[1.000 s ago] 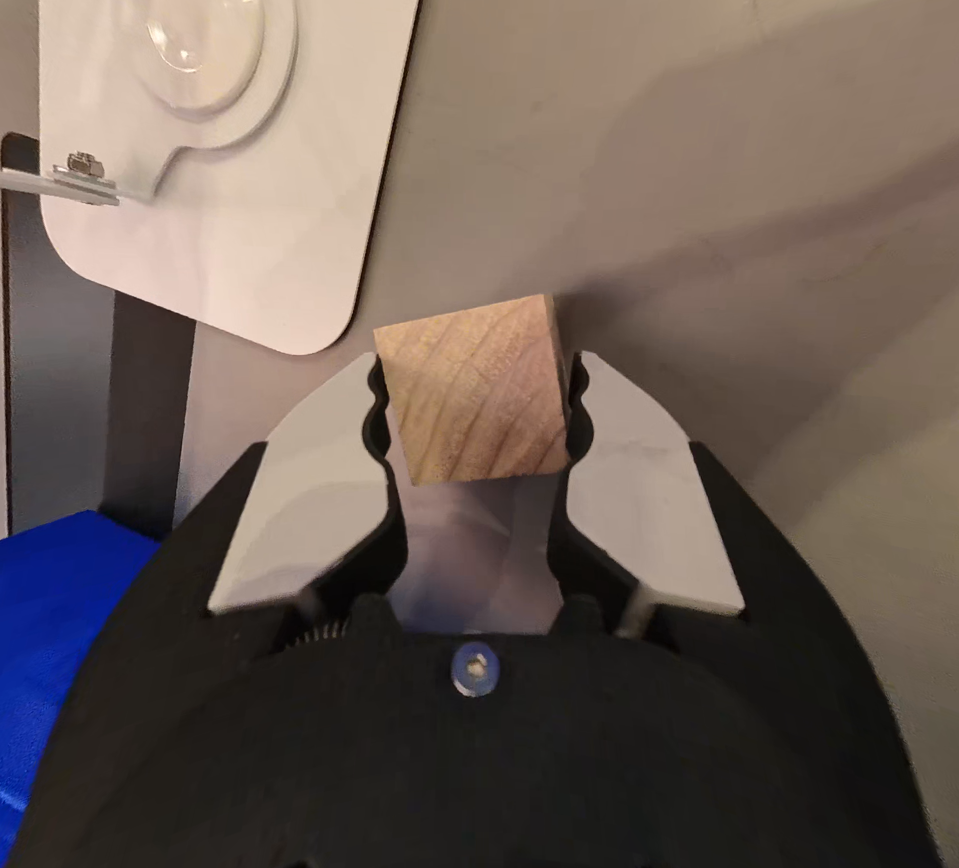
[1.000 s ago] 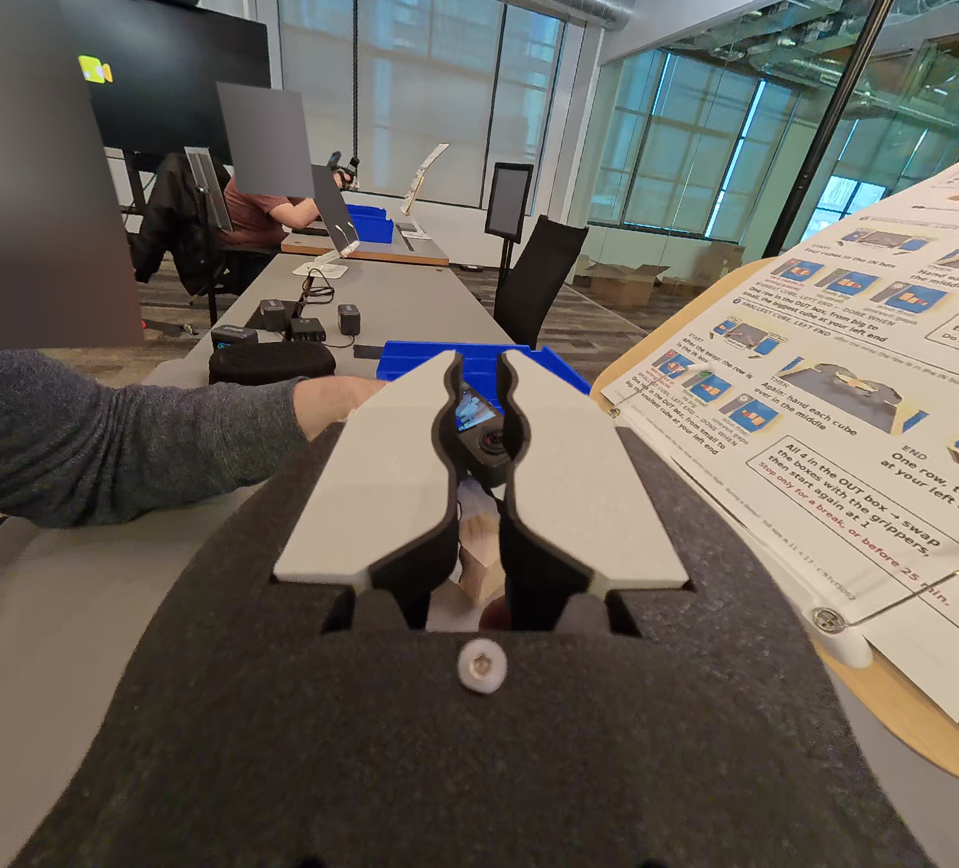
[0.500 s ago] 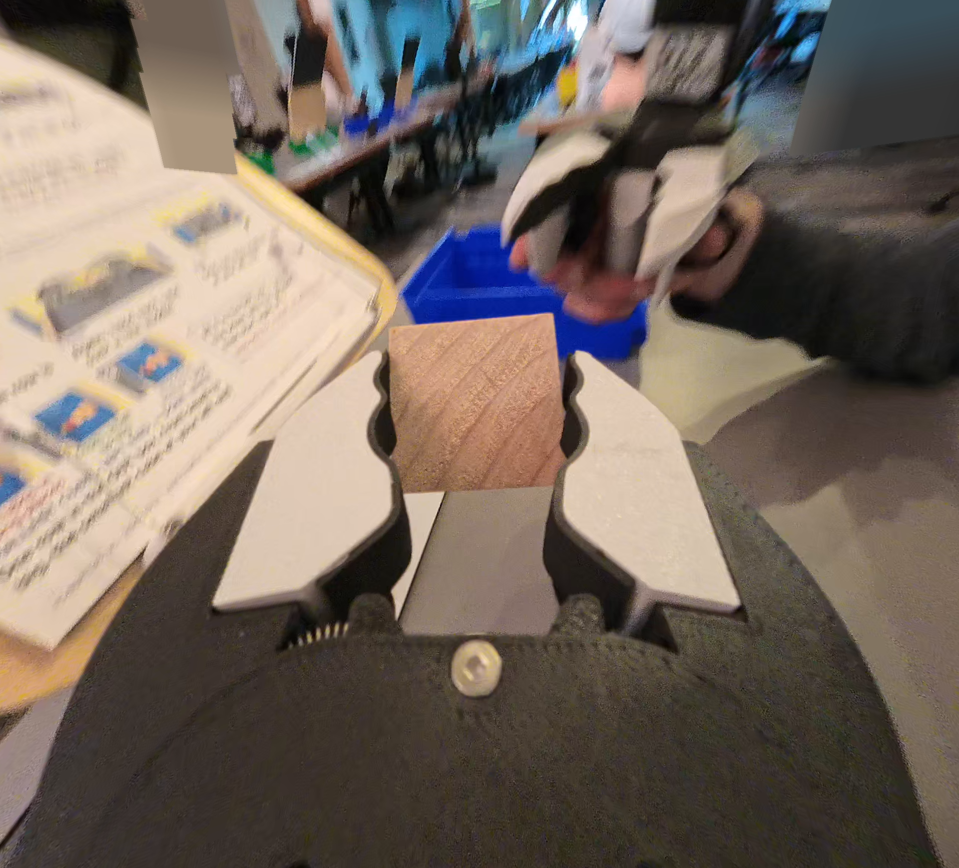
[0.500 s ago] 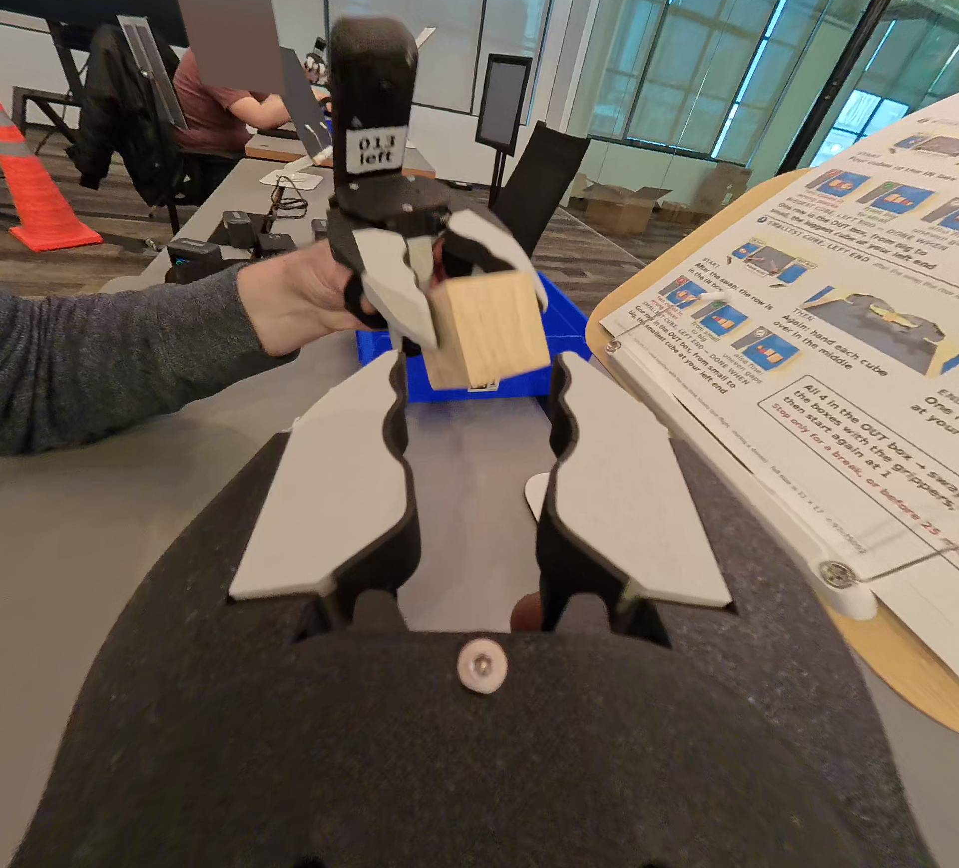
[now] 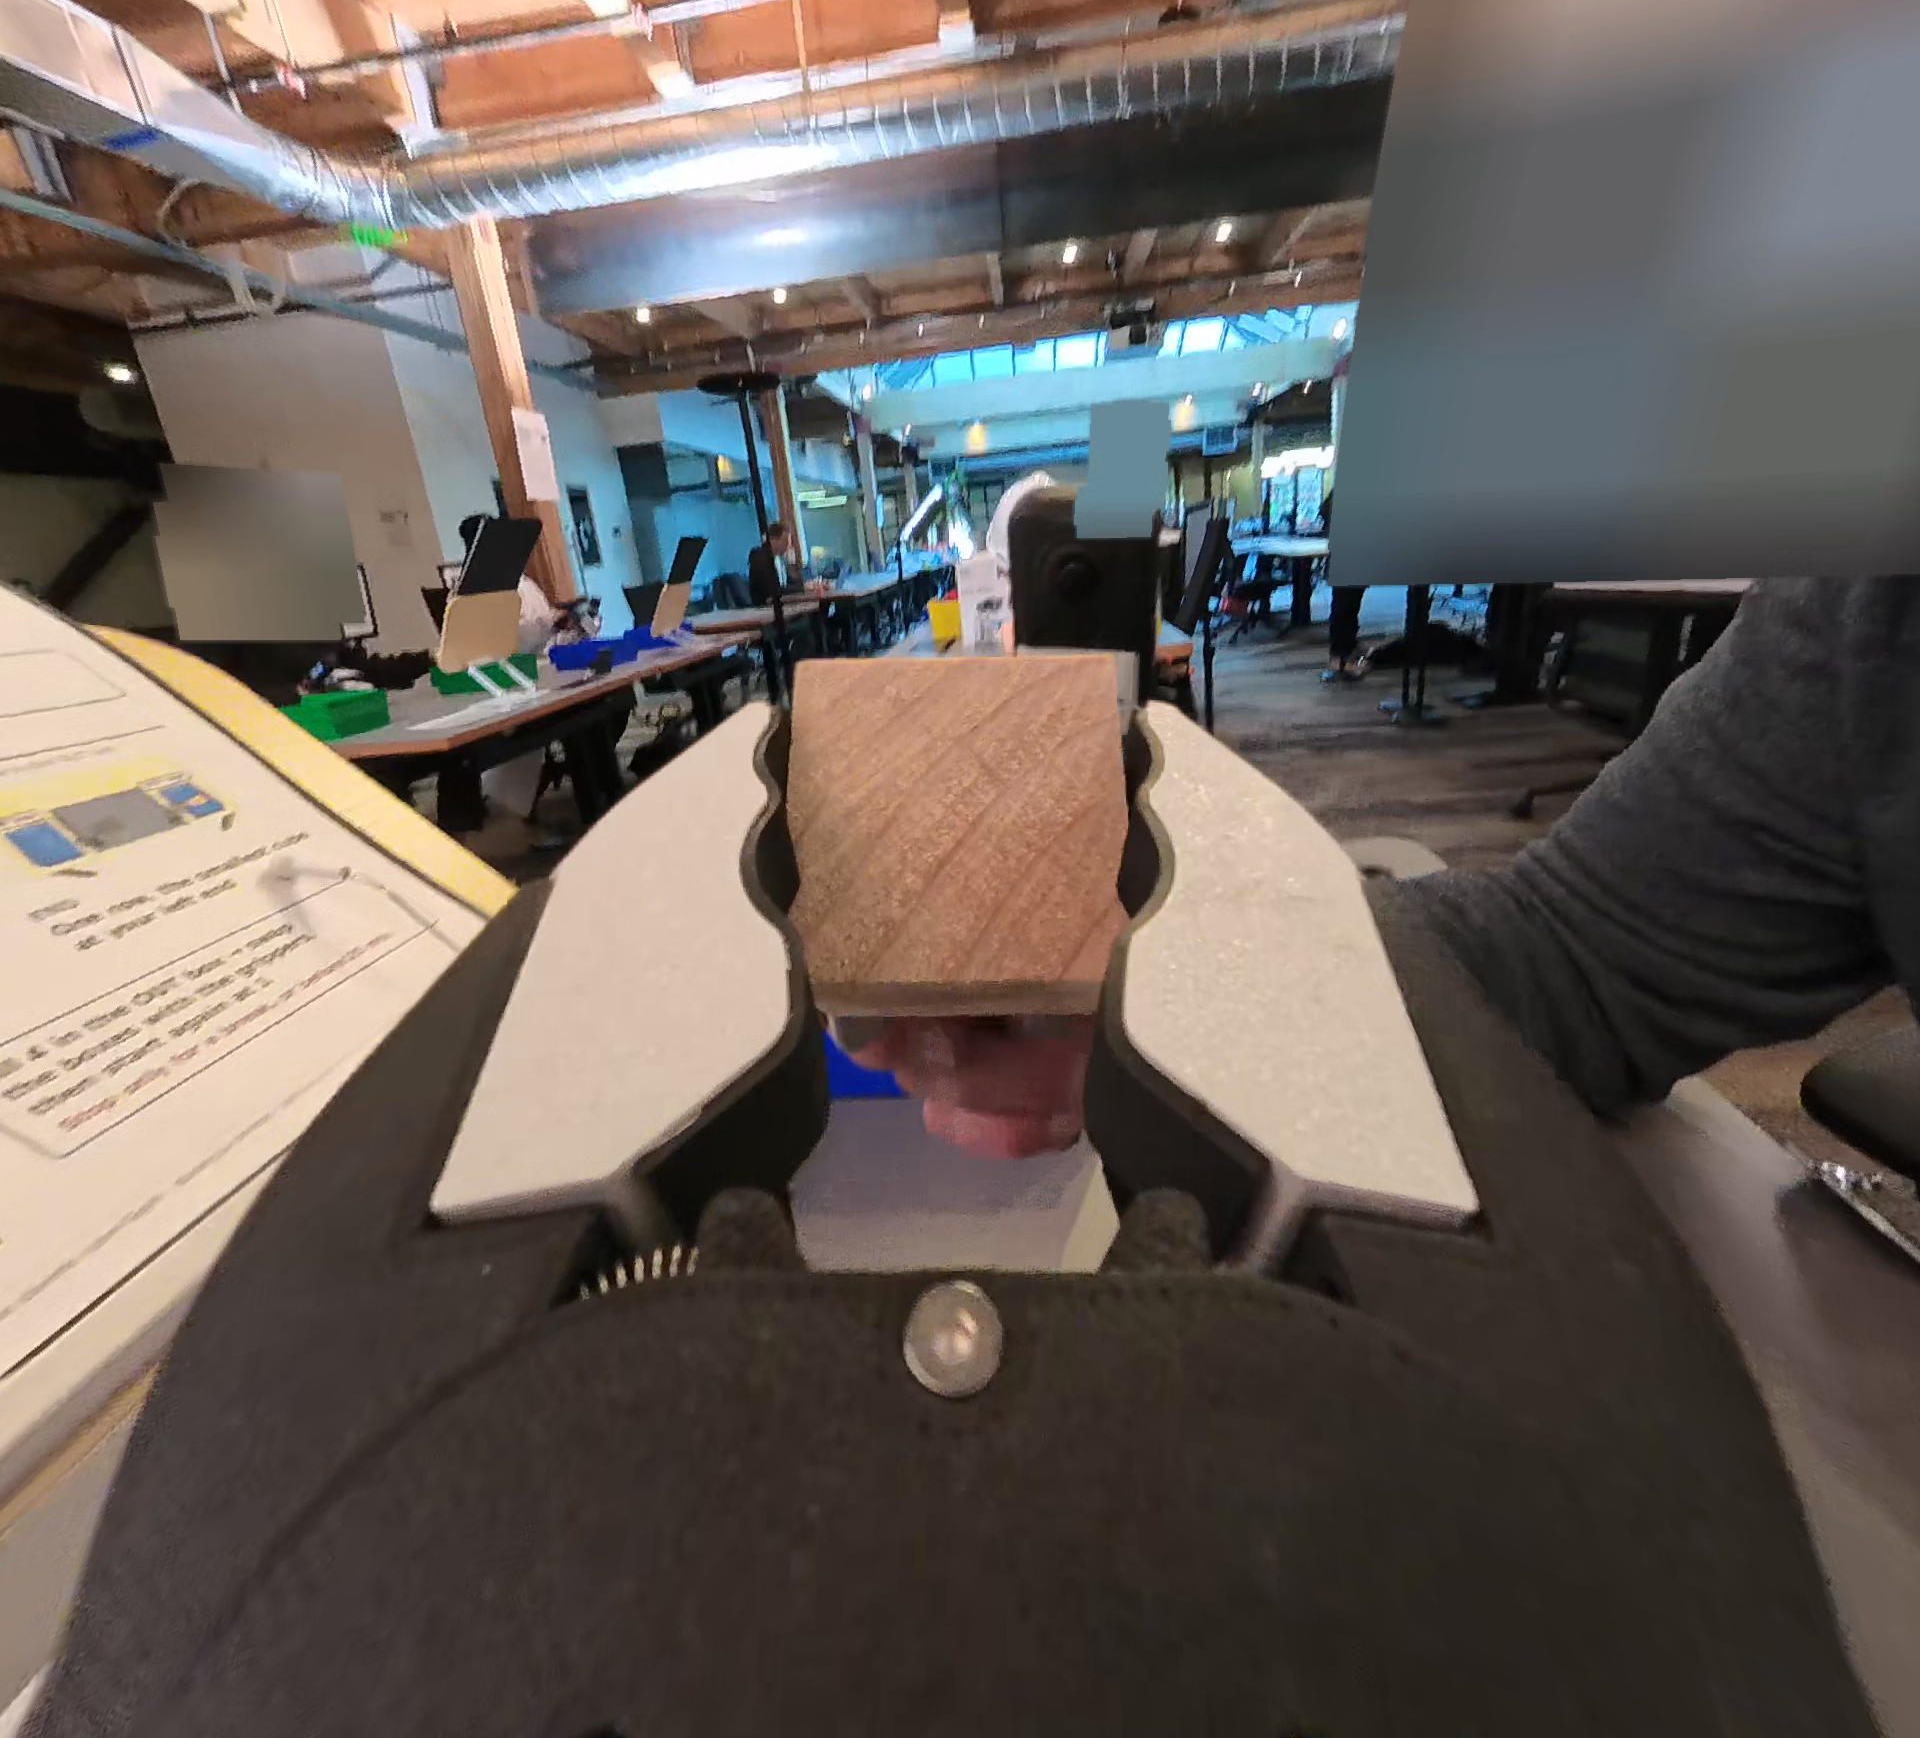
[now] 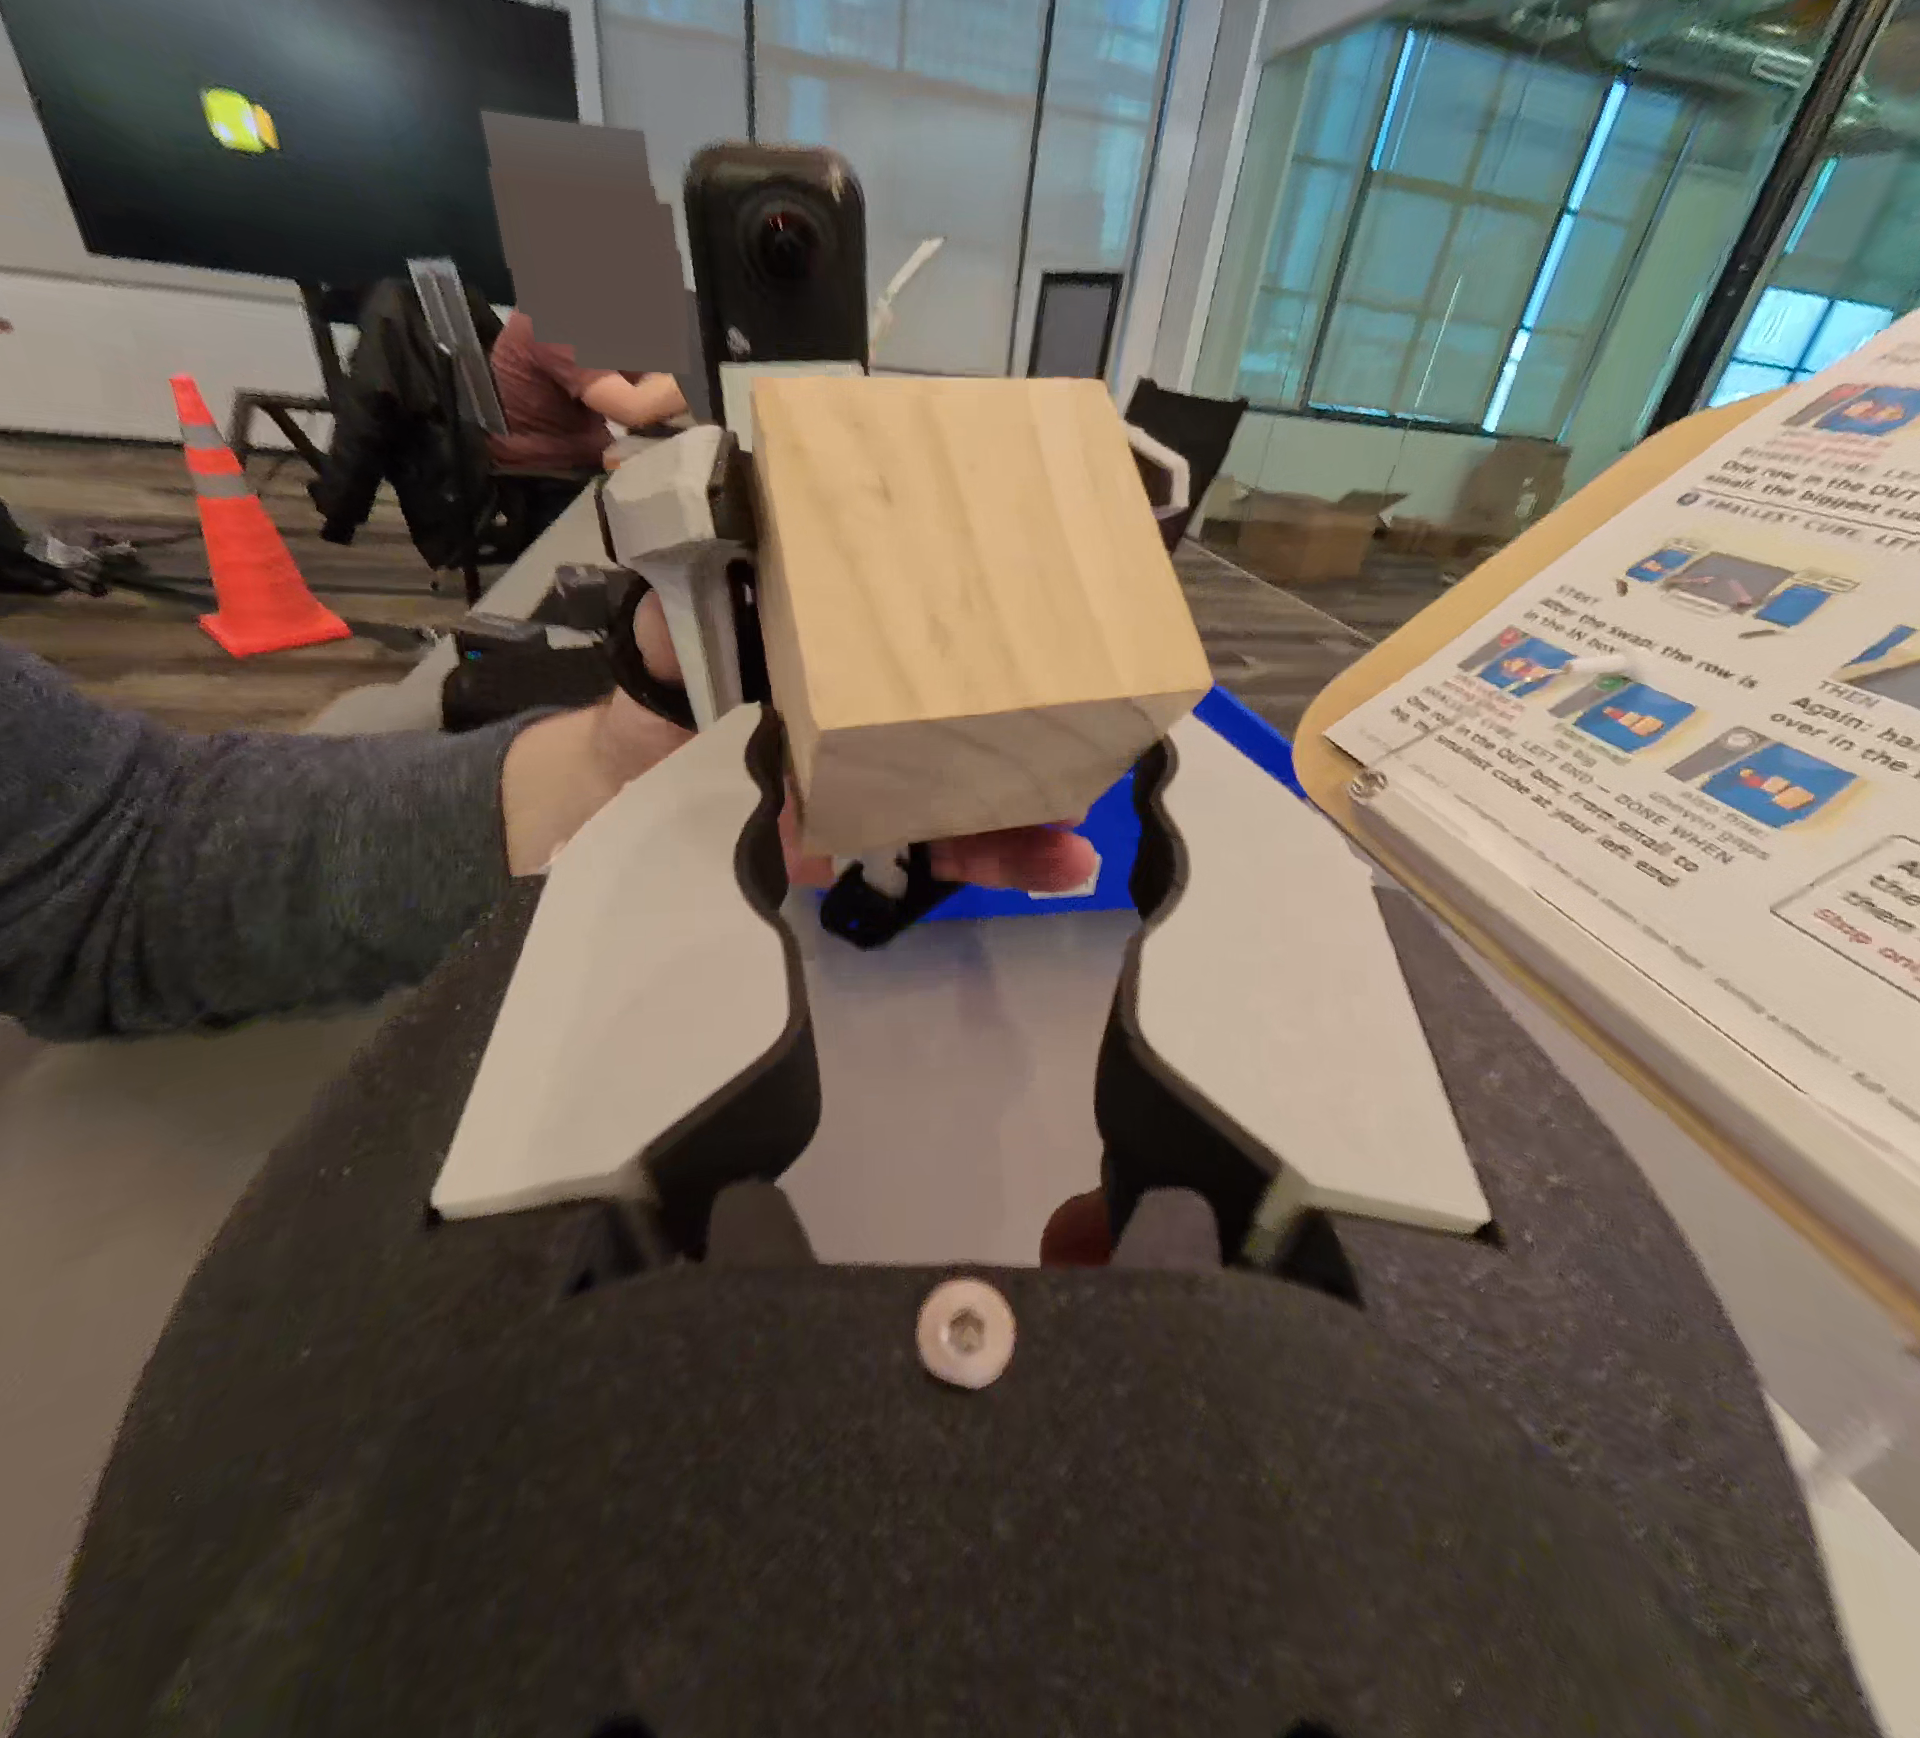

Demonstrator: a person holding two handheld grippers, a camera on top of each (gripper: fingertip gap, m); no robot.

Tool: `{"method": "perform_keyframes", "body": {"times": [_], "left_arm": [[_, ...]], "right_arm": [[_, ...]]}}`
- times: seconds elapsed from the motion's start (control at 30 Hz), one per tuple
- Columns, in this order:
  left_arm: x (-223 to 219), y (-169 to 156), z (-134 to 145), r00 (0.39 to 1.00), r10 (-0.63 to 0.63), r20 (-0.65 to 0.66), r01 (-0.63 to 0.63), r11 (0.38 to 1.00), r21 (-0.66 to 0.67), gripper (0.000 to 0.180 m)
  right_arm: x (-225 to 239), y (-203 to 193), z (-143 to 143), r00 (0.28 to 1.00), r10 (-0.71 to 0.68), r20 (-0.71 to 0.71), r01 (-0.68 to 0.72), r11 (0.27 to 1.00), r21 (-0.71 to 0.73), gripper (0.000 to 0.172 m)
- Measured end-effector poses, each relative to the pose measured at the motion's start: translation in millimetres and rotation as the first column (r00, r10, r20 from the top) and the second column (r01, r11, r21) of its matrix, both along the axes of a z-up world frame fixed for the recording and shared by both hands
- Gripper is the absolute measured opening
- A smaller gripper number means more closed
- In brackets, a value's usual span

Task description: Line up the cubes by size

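My left gripper (image 5: 956, 815) holds a wooden cube (image 5: 956, 831) up in the air, both pads pressed on its sides, the cube filling the space between the fingertips. In the right wrist view the same cube (image 6: 966, 608) shows pale and tilted, with the left gripper (image 6: 727, 566) clamped on its far sides and my left hand (image 6: 582, 753) around the handle. My right gripper (image 6: 961, 784) is spread wide, its fingertips reaching just up to the cube's near lower corner; the left fingertip looks close to or against the cube's edge and the right one stands clear, so it has no grip on it. Below the cube lies a blue bin (image 6: 1049, 847) on the grey table (image 6: 935, 1065). An instruction sheet (image 6: 1683, 753) on a tan board stands to my right in that view, and the same sheet (image 5: 156, 940) appears at the left in the left wrist view. My right sleeve (image 5: 1683, 867) crosses the right side there.
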State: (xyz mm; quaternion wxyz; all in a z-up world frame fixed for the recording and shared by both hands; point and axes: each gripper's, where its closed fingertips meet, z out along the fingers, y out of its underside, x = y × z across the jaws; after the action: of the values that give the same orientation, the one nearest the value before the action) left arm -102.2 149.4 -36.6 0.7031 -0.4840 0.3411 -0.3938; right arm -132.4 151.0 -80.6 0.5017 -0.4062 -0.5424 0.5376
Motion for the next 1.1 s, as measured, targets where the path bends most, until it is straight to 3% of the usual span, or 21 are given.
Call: {"method": "perform_keyframes", "body": {"times": [0.17,0.4,0.77,1.0,1.1], "left_arm": [[-1,-7,7,0.994,-0.070,0.081,0.070,0.998,0.008,0.060],[-2,-12,6,0.992,-0.098,0.079,0.097,0.995,0.013,0.060],[-1,-13,1,0.996,-0.084,0.020,0.084,0.996,0.026,0.060],[-18,-20,21,0.999,-0.017,0.034,0.014,0.997,0.081,0.058],[-37,-25,33,0.998,0.059,0.004,-0.059,0.991,0.123,0.043]], "right_arm": [[5,-8,12,0.995,0.044,-0.086,-0.047,0.999,-0.025,0.061],[11,-12,24,0.989,0.057,-0.136,-0.061,0.998,-0.027,0.060],[14,-12,21,0.998,0.049,-0.041,-0.048,0.999,0.024,0.059],[30,-5,31,1.000,0.010,0.003,-0.011,0.994,0.107,0.059],[60,13,50,0.998,-0.070,0.008,0.067,0.981,0.180,0.059]]}}
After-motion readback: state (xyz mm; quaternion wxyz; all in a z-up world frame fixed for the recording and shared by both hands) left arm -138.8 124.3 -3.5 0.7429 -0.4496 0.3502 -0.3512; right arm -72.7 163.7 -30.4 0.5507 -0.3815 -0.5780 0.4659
